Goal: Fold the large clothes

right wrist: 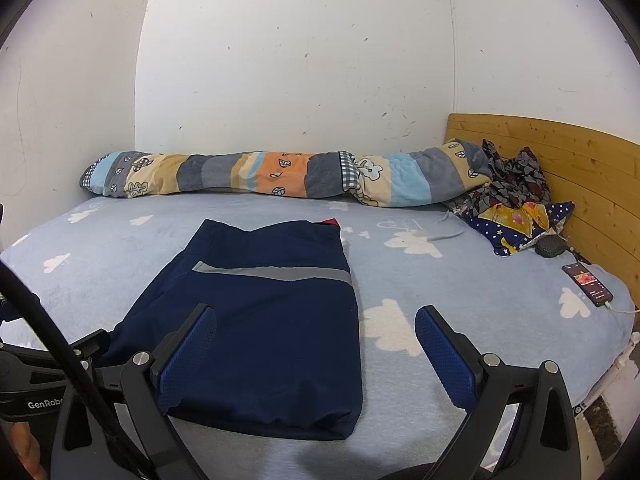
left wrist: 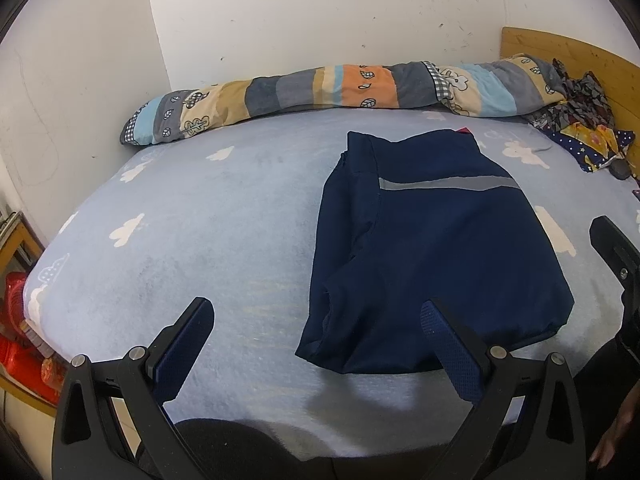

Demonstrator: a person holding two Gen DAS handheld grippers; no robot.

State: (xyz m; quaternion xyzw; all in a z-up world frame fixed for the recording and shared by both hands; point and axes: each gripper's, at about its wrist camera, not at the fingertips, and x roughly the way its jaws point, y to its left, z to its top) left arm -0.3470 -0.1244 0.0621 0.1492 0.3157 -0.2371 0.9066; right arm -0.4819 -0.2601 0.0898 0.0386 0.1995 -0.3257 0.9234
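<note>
Folded navy jacket (left wrist: 436, 248) lying on the bed (left wrist: 200, 216)
Both the left gripper (left wrist: 316, 344) and right gripper (right wrist: 316, 350) are hovering spread wide, empty (jacket centre-frame, just beyond the fingertips).

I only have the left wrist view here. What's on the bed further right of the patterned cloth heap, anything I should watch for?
Observer: A phone lies near the bed's right edge, screen lit.
Operator: Is it plugged in?
Observer: Yes, a white cable leaves its near end toward the edge.
Operator: Is the right gripper holding the navy garment?
Observer: No. The right gripper is open above the navy garment, gripping nothing.
</note>
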